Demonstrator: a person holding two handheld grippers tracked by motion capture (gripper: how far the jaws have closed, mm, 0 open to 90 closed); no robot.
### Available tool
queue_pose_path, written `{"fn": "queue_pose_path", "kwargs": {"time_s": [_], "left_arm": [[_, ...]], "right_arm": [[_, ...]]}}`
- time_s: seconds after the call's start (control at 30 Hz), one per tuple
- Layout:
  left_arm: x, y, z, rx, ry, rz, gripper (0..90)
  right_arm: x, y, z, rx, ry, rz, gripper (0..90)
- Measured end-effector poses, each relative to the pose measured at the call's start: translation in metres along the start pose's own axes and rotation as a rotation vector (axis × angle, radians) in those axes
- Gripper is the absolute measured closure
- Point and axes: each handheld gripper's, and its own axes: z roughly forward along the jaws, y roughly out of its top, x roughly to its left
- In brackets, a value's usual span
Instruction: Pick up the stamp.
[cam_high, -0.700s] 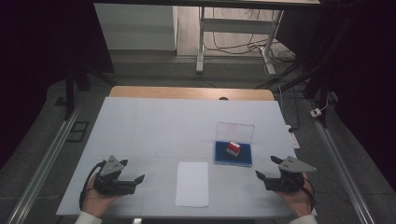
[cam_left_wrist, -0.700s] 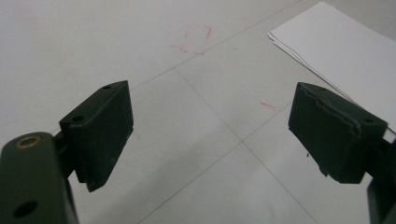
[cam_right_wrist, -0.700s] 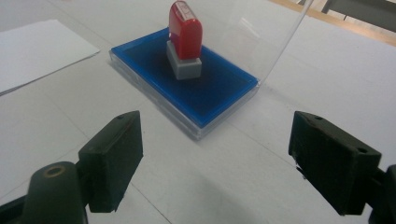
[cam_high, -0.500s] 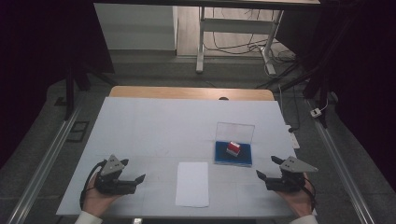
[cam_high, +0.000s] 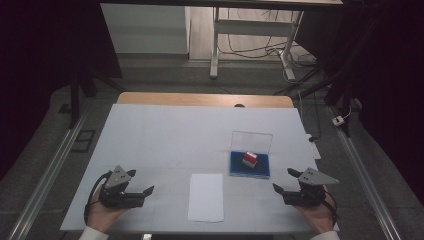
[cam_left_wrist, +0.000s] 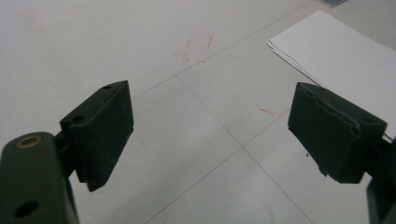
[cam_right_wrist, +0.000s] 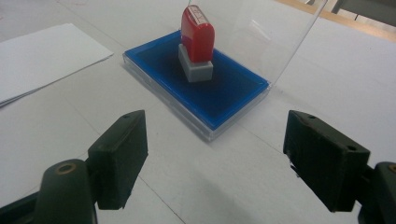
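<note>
A red stamp with a grey base (cam_high: 249, 159) (cam_right_wrist: 197, 42) stands upright on a blue ink pad (cam_high: 250, 166) (cam_right_wrist: 205, 88), whose clear lid (cam_high: 251, 140) (cam_right_wrist: 261, 28) is tipped up behind it. A white sheet of paper (cam_high: 206, 197) (cam_left_wrist: 345, 60) (cam_right_wrist: 42, 56) lies flat at the table's front middle. My left gripper (cam_high: 146, 193) (cam_left_wrist: 210, 135) rests open at the front left, its jaws pointing toward the paper with nothing between them. My right gripper (cam_high: 283, 181) (cam_right_wrist: 215, 158) sits open at the front right, a short way before the ink pad, also empty.
The white table top (cam_high: 175, 135) has faint red marks (cam_left_wrist: 196, 49) near the left gripper. A wooden strip (cam_high: 200, 99) runs along the far edge. Metal rails (cam_high: 45, 170) flank the table, and cables (cam_high: 250, 50) lie on the floor beyond.
</note>
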Motion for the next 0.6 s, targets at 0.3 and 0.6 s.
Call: {"fn": "queue_pose_path", "kwargs": {"time_s": [0.3,0.6], "left_arm": [[-0.0001,0.0009,-0.0003,0.000,0.003,0.001,14.7],[0.0008,0.0009,-0.0014,0.001,0.016,-0.002,14.8]], "right_arm": [[-0.0002,0.0014,-0.0016,0.000,0.004,0.011,22.2],[0.0012,0.0084,-0.0043,-0.014,0.010,0.006,22.8]]}}
